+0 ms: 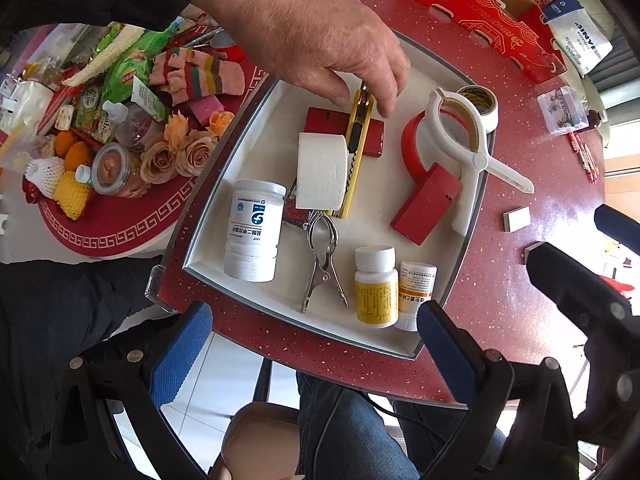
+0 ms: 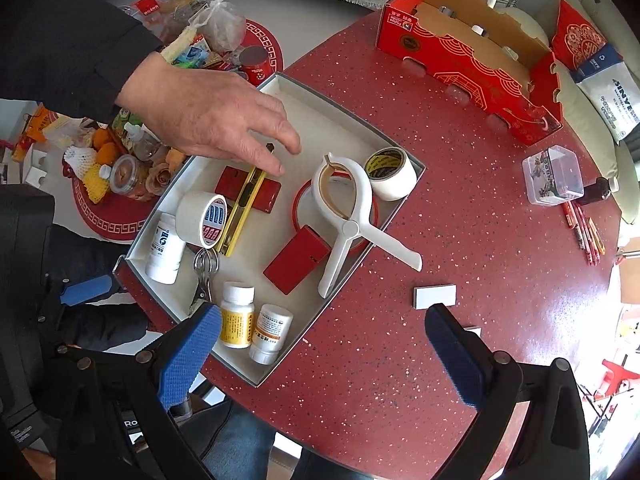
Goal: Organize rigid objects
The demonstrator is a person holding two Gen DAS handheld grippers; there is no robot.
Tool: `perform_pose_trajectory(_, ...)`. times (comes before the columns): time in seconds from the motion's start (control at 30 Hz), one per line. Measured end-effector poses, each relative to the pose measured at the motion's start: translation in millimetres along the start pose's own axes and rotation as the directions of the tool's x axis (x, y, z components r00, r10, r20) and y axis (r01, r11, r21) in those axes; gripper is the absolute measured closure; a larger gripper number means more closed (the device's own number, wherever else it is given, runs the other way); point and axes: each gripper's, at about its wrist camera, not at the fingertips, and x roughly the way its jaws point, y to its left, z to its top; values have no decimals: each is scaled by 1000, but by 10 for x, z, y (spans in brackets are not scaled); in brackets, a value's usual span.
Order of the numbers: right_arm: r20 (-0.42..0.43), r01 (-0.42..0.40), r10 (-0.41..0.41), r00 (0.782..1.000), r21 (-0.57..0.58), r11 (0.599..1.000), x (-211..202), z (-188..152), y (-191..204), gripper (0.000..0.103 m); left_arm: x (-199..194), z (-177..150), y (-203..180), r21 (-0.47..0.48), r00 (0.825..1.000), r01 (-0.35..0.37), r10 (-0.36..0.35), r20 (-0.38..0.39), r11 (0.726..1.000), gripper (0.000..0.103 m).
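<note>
Beyond the speckled red table: round red mat heaped with paper roses, oranges, striped gloves, snack packets; white printed bag beside it.

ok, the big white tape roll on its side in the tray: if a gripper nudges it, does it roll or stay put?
The white tape roll rests on its curved rim, so it probably rolls easily. The yellow utility knife beside it and the large white bottle may block it. It looks rigid; its open core seems the surest grip.
</note>
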Motion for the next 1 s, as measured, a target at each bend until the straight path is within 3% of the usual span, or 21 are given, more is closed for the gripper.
perform_pose_trajectory(0.23, 0, -1, 1, 1000, 2, 1000, 4, 11, -2, 1, -6, 7, -10, 6, 1000, -27, 27, 3, 1000, 1)
perform_pose_trajectory(1.0, -5, -2, 2, 1000, -5, 1000, 28, 50, -6, 1, 70, 18, 38, -29, 999, -21, 20, -32, 999, 1)
